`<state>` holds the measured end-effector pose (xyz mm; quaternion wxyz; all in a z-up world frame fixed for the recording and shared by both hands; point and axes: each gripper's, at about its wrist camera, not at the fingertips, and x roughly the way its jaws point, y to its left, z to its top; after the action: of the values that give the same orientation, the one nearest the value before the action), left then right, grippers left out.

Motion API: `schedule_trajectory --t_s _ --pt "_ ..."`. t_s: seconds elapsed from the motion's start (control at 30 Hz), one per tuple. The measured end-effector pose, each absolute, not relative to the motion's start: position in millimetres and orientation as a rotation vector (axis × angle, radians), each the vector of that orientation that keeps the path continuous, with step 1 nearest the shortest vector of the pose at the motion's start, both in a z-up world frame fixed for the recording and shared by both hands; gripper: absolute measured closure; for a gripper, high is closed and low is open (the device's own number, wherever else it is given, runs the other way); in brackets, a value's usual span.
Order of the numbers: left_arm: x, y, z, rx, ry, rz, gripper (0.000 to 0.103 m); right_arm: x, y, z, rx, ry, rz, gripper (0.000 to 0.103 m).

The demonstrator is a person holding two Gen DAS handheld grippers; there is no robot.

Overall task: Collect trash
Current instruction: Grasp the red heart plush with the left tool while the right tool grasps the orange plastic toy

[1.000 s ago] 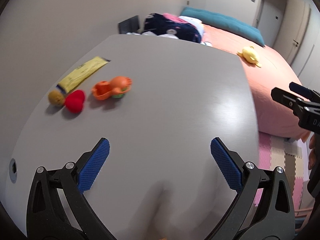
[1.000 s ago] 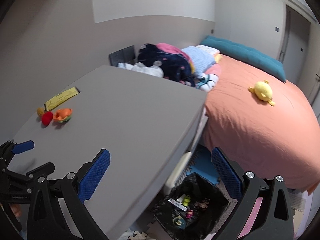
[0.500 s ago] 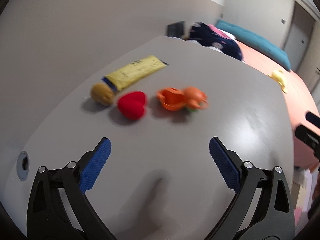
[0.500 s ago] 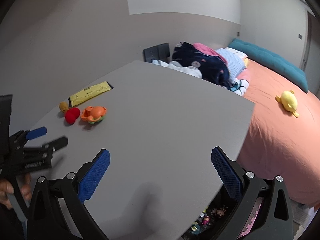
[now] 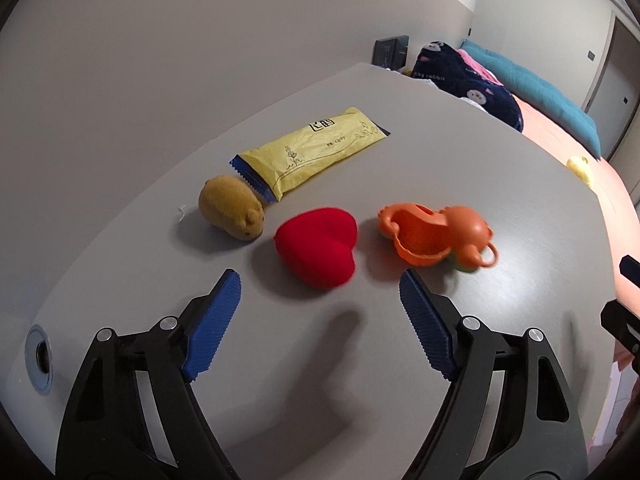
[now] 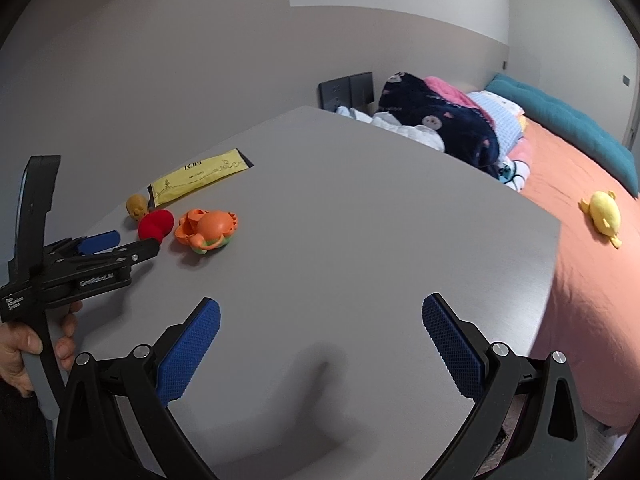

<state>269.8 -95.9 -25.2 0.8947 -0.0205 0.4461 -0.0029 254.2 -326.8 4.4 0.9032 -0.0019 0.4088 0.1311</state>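
A yellow snack wrapper [image 5: 310,148] lies on the grey table [image 5: 460,152] near the wall. In front of it sit a brown plush [image 5: 232,207], a red plush heart [image 5: 320,246] and an orange plastic toy [image 5: 438,234]. My left gripper [image 5: 320,316] is open and empty, just short of the red heart. In the right wrist view the wrapper [image 6: 200,176], heart [image 6: 156,224] and orange toy [image 6: 208,232] lie far left, with the left gripper [image 6: 116,244] beside them. My right gripper [image 6: 320,344] is open and empty above the table's middle.
A bed with an orange sheet [image 6: 568,208], a yellow plush duck [image 6: 604,216] and piled blankets [image 6: 440,120] stands right of the table. A round cable hole [image 5: 39,360] is in the table's near left corner. The wall runs along the table's left.
My left gripper has swung left and moved close to the toys and wrapper. My right gripper has turned from the bin beside the table back over the tabletop.
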Motion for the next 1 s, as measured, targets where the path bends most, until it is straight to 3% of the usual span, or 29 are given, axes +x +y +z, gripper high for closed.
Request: schedule_trajectory --t_s 0.27,0.33,0.4,1.0 --pt "294 -94 -36 -0.036 0.943 -0.011 0.032 274 -313 -2 -0.010 0.858 0.301 0.002" --pt "298 -95 -37 -0.023 0.940 -0.015 0.040 280 -308 -4 -0.018 0.863 0.312 0.002" --pt "300 -96 -36 -0.003 0.934 -0.018 0.057 284 -302 -5 -0.030 0.867 0.324 0.002" --pt "277 -64 -35 -0.018 0.928 -0.020 0.057 321 -219 -31 -0.134 0.916 0.414 0.002"
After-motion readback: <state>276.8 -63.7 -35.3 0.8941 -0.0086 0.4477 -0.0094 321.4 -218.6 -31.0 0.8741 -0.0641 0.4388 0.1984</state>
